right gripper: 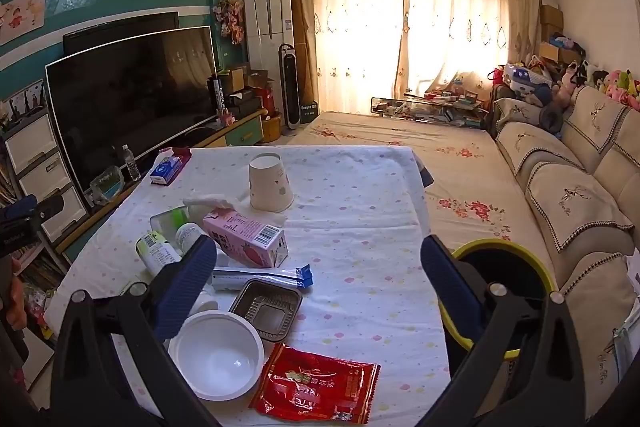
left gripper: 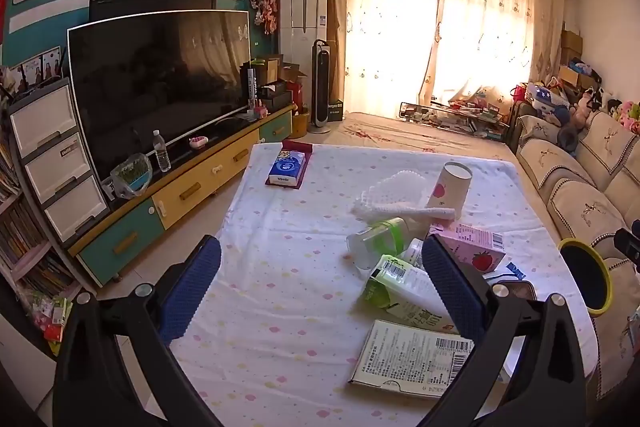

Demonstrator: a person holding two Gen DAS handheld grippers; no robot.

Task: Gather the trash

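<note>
Trash lies on a table with a white dotted cloth [left gripper: 280, 267] [right gripper: 360, 227]. In the right wrist view I see a pink strawberry carton [right gripper: 248, 239], an upturned paper cup [right gripper: 269, 183], a white bowl [right gripper: 218, 355], a grey foil tray [right gripper: 266, 309], a red wrapper [right gripper: 316, 383] and a blue-white sachet [right gripper: 260, 277]. The left wrist view shows the carton [left gripper: 472, 247], the cup [left gripper: 450, 187], a green-white pack [left gripper: 404, 287], a clear bottle [left gripper: 376, 239] and a flat box [left gripper: 412, 359]. My left gripper [left gripper: 320, 291] and right gripper [right gripper: 320, 287] are open and empty above the table.
A black bin with a yellow rim [right gripper: 504, 291] [left gripper: 588, 279] stands at the table's right edge beside a beige sofa [right gripper: 572, 195]. A tissue pack [left gripper: 288, 167] lies at the far left corner. A TV [left gripper: 160, 83] on a low cabinet stands left.
</note>
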